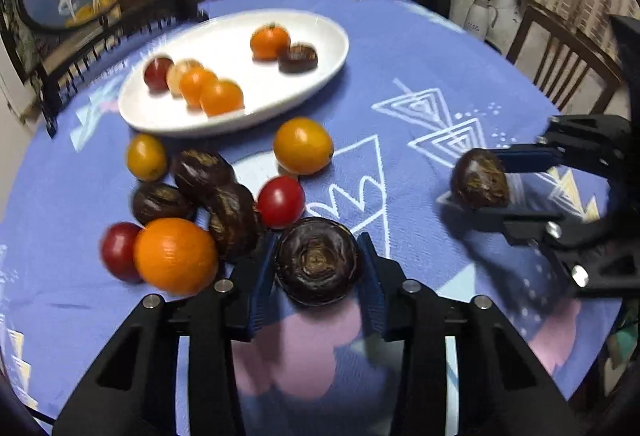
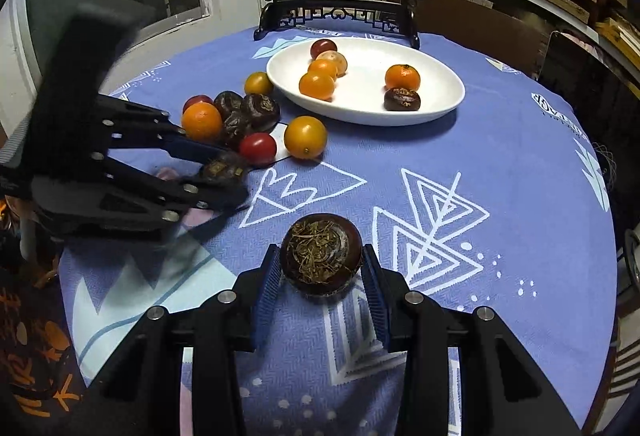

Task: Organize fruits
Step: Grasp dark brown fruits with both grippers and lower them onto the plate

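Observation:
My left gripper [image 1: 318, 242] is shut on a dark brown water chestnut [image 1: 318, 266] low over the blue tablecloth, beside a heap of loose fruit [image 1: 224, 196]: more water chestnuts, red tomatoes, oranges and yellow tomatoes. My right gripper [image 2: 321, 251] is shut on a second water chestnut [image 2: 322, 260] with dry fibres on top, out on the patterned cloth. Each gripper shows in the other's view: the right gripper [image 1: 480, 180] at the right, the left gripper [image 2: 230, 174] at the left. A white oval plate [image 2: 436, 76] at the back holds several fruits and one water chestnut [image 2: 402, 99].
A framed round deer picture on a black stand [image 2: 338, 14] stands behind the plate at the table's far edge. Wooden chairs [image 1: 560, 52] ring the round table. Bare cloth [image 2: 500, 156] lies to the right of the fruit heap.

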`<state>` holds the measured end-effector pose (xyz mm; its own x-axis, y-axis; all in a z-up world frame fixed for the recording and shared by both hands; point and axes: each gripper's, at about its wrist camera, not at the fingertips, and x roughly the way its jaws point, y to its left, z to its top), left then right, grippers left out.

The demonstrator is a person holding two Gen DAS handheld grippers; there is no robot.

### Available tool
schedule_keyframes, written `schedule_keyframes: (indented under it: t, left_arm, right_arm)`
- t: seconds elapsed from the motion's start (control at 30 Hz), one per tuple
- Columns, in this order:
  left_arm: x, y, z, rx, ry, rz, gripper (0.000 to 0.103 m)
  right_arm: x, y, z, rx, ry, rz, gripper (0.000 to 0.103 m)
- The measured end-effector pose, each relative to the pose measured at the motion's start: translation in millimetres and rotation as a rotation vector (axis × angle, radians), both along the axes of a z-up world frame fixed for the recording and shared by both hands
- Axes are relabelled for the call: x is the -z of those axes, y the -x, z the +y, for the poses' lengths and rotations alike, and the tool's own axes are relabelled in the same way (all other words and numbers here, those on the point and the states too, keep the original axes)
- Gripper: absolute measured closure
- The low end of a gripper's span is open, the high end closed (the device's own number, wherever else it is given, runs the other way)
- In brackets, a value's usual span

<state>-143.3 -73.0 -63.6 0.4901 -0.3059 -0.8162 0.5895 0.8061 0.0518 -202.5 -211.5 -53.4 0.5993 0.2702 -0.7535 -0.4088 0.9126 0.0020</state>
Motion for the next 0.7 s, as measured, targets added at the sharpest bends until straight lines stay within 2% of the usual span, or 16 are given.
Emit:
schedule_keyframes:
  t: [0.17, 0.33, 0.43, 0.53, 0.7]
  left_arm:
    - [-47, 4, 23, -0.016, 0.045, -0.133, 0.064]
    - [-93, -27, 40, -0.110, 0.049, -0.268, 0.064]
    - [-113, -51, 44, -0.154, 0.071, -0.312, 0.064]
    - [-126, -77, 42, -0.195, 0.089, -0.358, 0.064]
    - [-125, -114, 34, -0.228, 0.117, -0.382, 0.064]
  right_arm:
    - [-13, -7, 2, 0.006, -0.018, -0.033, 0.062]
    - [-53, -20, 12, -0.005, -0.031, -0.135, 0.062]
    - [-82, -31, 13, 0.004, -0.051, -0.212, 0.062]
    - [-109, -49, 11, 0.031, -0.100, -0.276, 0.062]
    - [-128, -86, 5, 0.078, -0.196, -0.324, 0.062]
